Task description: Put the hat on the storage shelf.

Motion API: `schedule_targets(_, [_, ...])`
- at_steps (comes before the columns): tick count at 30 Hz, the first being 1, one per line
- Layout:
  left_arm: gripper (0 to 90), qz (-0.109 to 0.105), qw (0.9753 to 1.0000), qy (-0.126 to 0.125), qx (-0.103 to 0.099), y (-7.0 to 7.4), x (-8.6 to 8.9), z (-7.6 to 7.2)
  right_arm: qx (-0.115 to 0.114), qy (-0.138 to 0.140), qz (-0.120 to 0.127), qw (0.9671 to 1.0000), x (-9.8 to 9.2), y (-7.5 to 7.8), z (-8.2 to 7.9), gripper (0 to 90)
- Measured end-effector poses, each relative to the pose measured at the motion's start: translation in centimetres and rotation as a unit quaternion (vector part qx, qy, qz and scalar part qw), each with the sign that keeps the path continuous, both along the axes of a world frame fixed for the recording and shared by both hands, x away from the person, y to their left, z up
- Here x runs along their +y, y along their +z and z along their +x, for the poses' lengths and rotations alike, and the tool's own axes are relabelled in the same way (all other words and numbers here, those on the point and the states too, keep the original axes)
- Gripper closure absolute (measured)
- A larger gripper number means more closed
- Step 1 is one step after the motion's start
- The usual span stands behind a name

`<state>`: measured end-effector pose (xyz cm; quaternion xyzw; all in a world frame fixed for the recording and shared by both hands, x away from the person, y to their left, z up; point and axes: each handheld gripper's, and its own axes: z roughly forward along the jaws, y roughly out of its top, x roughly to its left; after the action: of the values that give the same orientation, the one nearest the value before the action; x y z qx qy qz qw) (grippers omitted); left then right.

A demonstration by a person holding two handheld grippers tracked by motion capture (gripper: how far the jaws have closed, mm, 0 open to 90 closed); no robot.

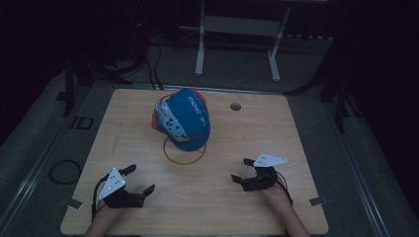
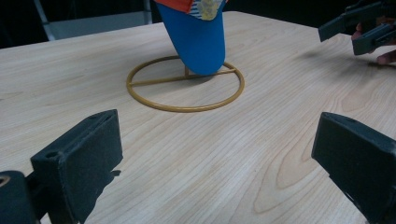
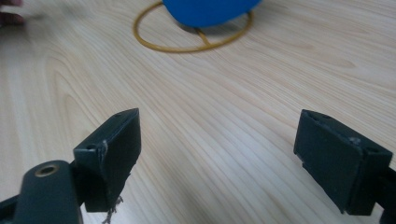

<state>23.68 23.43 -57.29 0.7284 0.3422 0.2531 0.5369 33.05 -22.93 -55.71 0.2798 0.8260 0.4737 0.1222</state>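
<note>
My left gripper (image 1: 139, 179) and right gripper (image 1: 243, 170) rest low on the counter (image 1: 217, 207), jaws spread, holding nothing. Beyond them, mid-counter, the blue cap (image 1: 184, 118) hangs on its gold wire stand (image 1: 184, 157): probably soft and light, best pinched at the brim.

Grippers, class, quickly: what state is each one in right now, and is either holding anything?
Left gripper: open, holding nothing, on the table short of the blue cap.
Right gripper: open, holding nothing.

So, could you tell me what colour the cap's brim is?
Blue; the brim shows best in the left gripper view.
</note>
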Motion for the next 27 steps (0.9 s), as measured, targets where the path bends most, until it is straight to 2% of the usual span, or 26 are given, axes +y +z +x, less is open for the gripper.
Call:
schedule_targets(2, [2.3,0.004,1.0000,-0.003,0.000,0.0,-0.1,0.0,-0.009,-0.012,-0.006,0.9999,-0.7,0.0,0.0,14.9])
schedule_targets(6, [2.3,0.008,1.0000,-0.004,0.000,0.0,-0.2,0.0,-0.006,-0.030,0.001,0.9995,-2.1,-0.2,0.3,14.9])
schedule_targets(18, [2.3,0.002,1.0000,0.002,-0.002,0.1,0.1,-0.2,-0.009,-0.083,0.001,0.9965,-5.6,-0.4,1.4,14.9])
schedule_targets(27, [2.3,0.002,1.0000,0.002,-0.002,0.1,0.2,-0.3,-0.007,-0.090,0.000,0.9959,-5.8,-0.5,1.6,14.9])
